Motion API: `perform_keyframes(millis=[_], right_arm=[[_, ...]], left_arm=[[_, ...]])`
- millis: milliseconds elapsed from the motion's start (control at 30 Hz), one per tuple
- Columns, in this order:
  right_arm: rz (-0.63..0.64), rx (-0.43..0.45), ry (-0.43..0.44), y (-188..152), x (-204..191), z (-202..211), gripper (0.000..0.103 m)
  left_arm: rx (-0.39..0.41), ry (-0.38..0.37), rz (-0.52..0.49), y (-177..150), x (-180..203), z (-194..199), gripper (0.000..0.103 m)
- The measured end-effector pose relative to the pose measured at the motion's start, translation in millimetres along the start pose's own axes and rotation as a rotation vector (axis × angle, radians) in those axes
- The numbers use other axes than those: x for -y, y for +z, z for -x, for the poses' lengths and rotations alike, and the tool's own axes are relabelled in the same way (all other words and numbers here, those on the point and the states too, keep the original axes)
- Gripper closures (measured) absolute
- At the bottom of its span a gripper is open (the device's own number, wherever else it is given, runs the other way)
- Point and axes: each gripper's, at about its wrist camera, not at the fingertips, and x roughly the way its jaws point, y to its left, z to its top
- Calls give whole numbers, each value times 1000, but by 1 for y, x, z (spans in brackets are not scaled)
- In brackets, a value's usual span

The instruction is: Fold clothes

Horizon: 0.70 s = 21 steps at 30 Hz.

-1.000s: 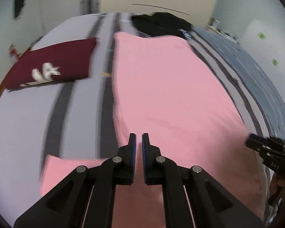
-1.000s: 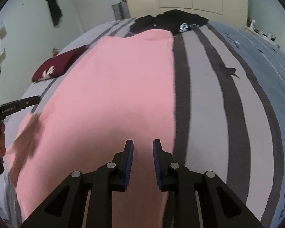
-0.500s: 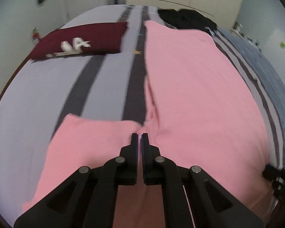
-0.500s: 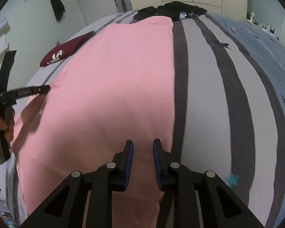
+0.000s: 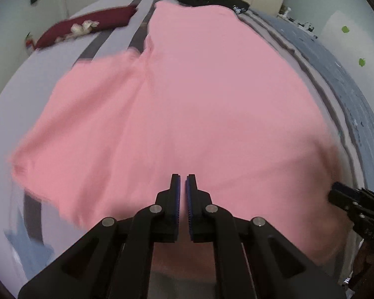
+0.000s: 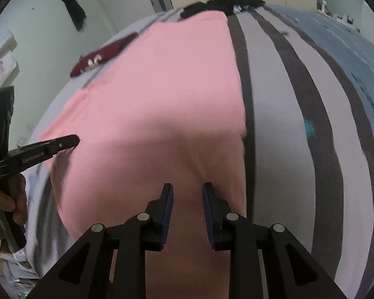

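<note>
Pink shirt [image 5: 187, 104] lies spread on the striped bed [image 6: 286, 124], stretching away ahead of both sets of fingers — looks like the set-up before a fold, with the left gripper [image 5: 183, 182] clenched on nothing and the right gripper [image 6: 185, 191] part-open, jaws just widening, nothing pinched. Next move likely needs each to drop onto the near hem and pinch it. Left view alone shows the sleeve spread left of the fingers; right view shows the bare stripes right of them.
</note>
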Motion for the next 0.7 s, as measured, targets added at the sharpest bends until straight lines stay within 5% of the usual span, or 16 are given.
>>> perform_keyframes(millis=[267,433,567,700], right_arm=[[6,-15,-54,-42,-2,30,81],[22,58,-63,-10,-12,45,81],[40,111,-64,27,-21,33,81],[60,134,-59,61,-29,14,81]], left_arm=[[33,-10,32,-12,-23,31,99],[111,66,80,11,-57,44,87],[164,135,170,30,-105,45,62],[167,176,257,31,-151,41,57]])
